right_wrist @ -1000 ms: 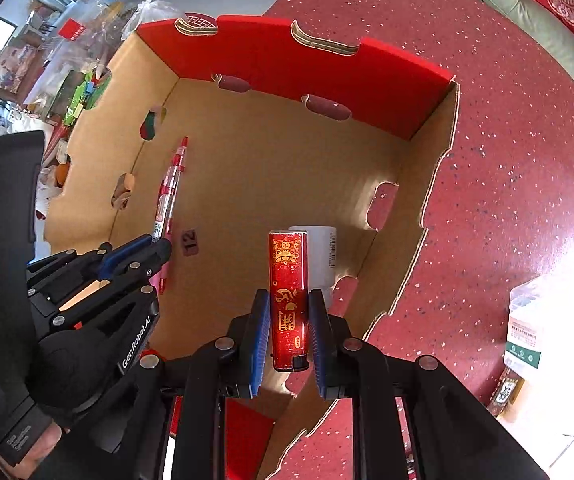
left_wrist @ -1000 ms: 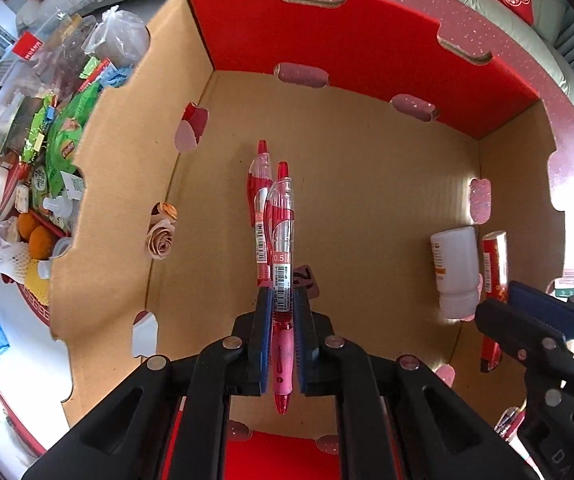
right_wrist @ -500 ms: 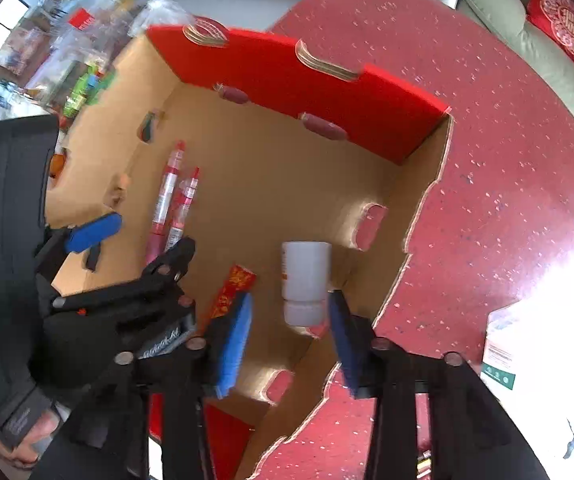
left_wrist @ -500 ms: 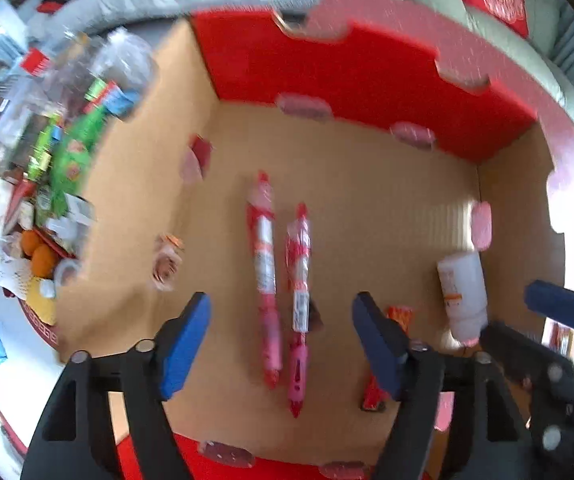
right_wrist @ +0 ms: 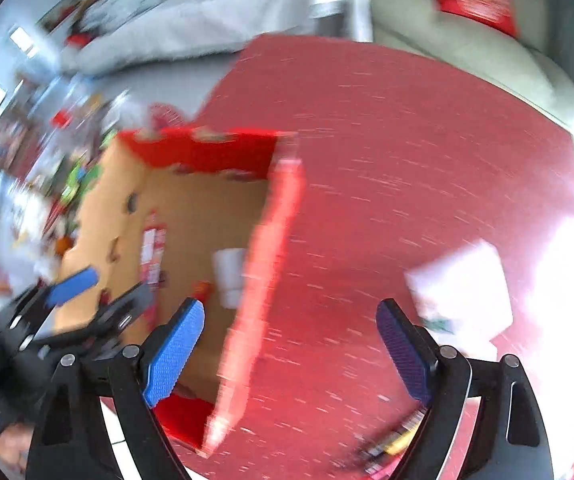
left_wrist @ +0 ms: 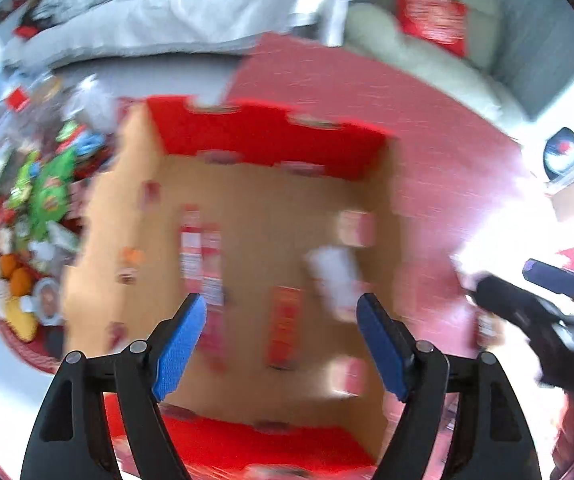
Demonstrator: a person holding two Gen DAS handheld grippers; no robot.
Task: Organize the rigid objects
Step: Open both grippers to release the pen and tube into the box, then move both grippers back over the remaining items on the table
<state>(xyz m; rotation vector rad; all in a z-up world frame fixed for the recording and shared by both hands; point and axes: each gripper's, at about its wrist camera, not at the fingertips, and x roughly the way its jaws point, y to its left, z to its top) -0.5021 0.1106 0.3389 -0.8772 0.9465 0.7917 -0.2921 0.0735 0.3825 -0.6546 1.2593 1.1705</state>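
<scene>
both tongs withdrawn | pens (left_wrist: 201, 256) lengthwise in box (left_wrist: 255, 208)

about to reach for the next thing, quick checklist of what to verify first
1. Left hand-held gripper empty and open: ok.
2. Right hand-held gripper empty and open: ok.
3. Two pens lying inside the box: ok.
4. Red packet and white bottle on the box floor: ok.
5. Views sharp enough to aim: not ok, both blurred.
6. Next item to pick, white carton on the red table: cannot tell.
</scene>
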